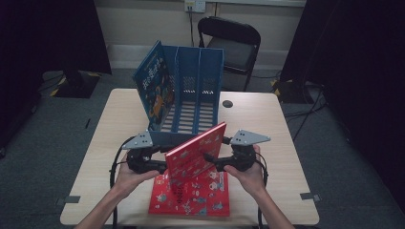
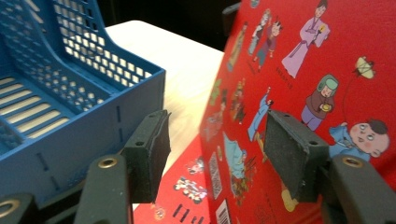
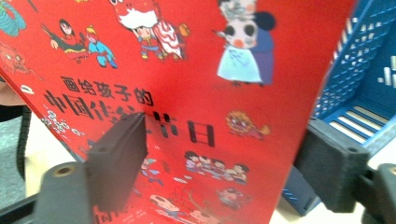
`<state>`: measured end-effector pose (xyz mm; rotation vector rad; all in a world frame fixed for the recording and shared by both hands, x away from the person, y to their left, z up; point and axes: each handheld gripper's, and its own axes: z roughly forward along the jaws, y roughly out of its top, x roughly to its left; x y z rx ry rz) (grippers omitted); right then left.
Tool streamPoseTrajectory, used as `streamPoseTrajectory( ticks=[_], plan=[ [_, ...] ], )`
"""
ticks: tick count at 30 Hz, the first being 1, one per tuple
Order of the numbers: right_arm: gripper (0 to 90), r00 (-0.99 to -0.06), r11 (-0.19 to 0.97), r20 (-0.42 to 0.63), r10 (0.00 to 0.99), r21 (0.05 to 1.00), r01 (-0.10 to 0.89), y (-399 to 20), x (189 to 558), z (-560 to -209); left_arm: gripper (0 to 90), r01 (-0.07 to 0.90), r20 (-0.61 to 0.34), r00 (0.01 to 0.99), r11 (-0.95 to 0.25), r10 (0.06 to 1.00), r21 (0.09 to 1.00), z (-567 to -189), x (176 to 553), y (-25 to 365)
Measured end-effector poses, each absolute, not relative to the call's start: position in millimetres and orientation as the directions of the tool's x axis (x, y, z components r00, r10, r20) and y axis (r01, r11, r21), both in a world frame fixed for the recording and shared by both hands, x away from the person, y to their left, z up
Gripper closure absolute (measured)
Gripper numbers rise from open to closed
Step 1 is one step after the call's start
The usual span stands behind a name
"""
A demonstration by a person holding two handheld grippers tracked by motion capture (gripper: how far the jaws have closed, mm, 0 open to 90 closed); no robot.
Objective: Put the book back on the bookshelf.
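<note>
High view: a red picture book [image 1: 197, 153] is seen raised on a tilt above the wooden surface [image 1: 267, 124], between the left gripper [image 1: 160, 166] and the right gripper [image 1: 212, 164], each held in a hand. A second red book [image 1: 200, 198] is laid flat on the surface beneath it, near the front edge. Just behind the raised book a blue file rack [image 1: 196, 95] with several compartments is stood, and a blue book [image 1: 154, 90] is leaned upright in its leftmost compartment. A black folding chair [image 1: 234, 45] is placed beyond the surface. In the left gripper view, the left gripper's fingers [image 2: 149, 154] are held apart; the raised book's cover is seen behind the far finger, the near finger stands clear of it, and whether the book is pressed cannot be told. The rack's low front wall [image 2: 93, 135] is seen just beside that near finger. In the right gripper view, the right gripper's fingers [image 3: 119, 158] are spread to either side of the book's lower edge, and a firm grip cannot be confirmed there.
</note>
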<state>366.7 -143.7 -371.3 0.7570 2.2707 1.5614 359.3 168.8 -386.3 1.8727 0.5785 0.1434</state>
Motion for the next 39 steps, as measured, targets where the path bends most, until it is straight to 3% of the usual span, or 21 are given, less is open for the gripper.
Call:
streamPoseTrajectory(
  ticks=[4,26,31,39],
  plan=[
    [14.8,-0.833,0.281,0.058,0.551,0.926,0.251,-141.0,367.5,-372.1,40.1,0.311,-0.166,0.875,-0.266,0.454,0.912,-385.9,357.6,166.3],
    [14.3,-0.831,0.304,0.035,0.555,0.922,0.242,-137.4,369.8,-369.5,42.2,0.324,-0.188,0.876,-0.252,0.445,0.912,-387.3,356.8,166.6],
    [22.6,-0.815,0.311,0.009,0.579,0.922,0.231,-140.4,368.3,-368.1,39.7,0.326,-0.195,0.879,-0.251,0.436,0.911,-388.2,357.4,165.0],
    [26.2,-0.803,0.308,0.014,0.596,0.92,0.244,-140.3,369.3,-368.2,37.7,0.317,-0.185,0.884,-0.262,0.429,0.911,-390.8,355.8,158.8]
  ],
)
